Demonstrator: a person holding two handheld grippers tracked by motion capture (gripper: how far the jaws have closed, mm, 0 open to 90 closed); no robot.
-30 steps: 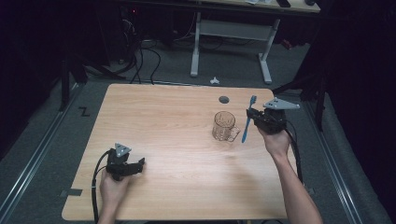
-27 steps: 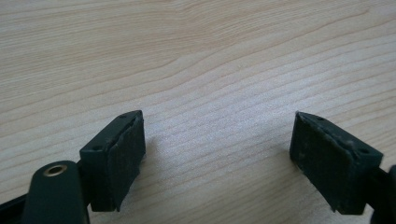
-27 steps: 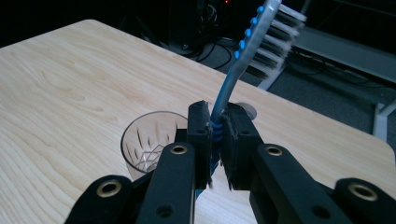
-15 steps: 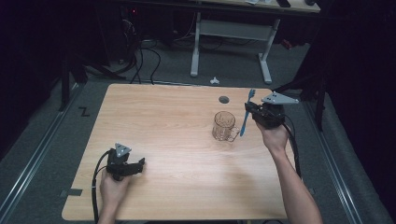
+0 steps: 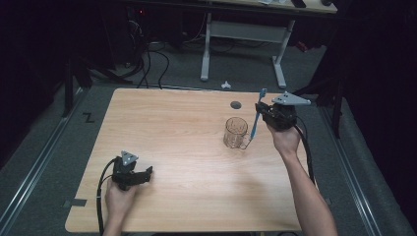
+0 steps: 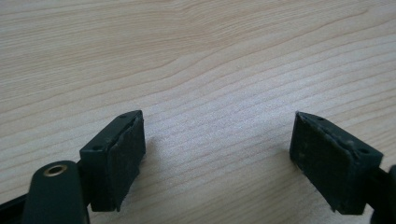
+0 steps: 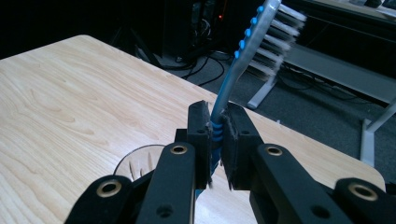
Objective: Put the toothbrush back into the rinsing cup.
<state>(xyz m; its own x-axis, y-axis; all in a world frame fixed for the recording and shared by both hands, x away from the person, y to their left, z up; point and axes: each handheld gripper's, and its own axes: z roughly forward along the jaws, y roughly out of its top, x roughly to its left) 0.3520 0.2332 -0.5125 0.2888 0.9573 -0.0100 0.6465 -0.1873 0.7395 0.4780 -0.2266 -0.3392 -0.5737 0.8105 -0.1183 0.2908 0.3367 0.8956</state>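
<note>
Right tool (image 5: 259,112) clamped tight on slim blue plastic toothbrush (image 5: 254,121), bristle head up, handle slanting down to rim of clear glass mug (image 5: 235,132); mug standing on light wooden counter (image 5: 177,128), right of centre. Seen from right tool's camera: toothbrush (image 7: 224,107) pinched between both pads, mug (image 7: 135,163) just below. Left tool (image 5: 140,176) wide open, holding nothing, resting near counter's front left; bare counter (image 6: 196,56) between its pads.

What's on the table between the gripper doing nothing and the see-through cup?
Nothing: in the high view only bare light wooden table lies between the open left gripper and the clear glass cup.
</note>
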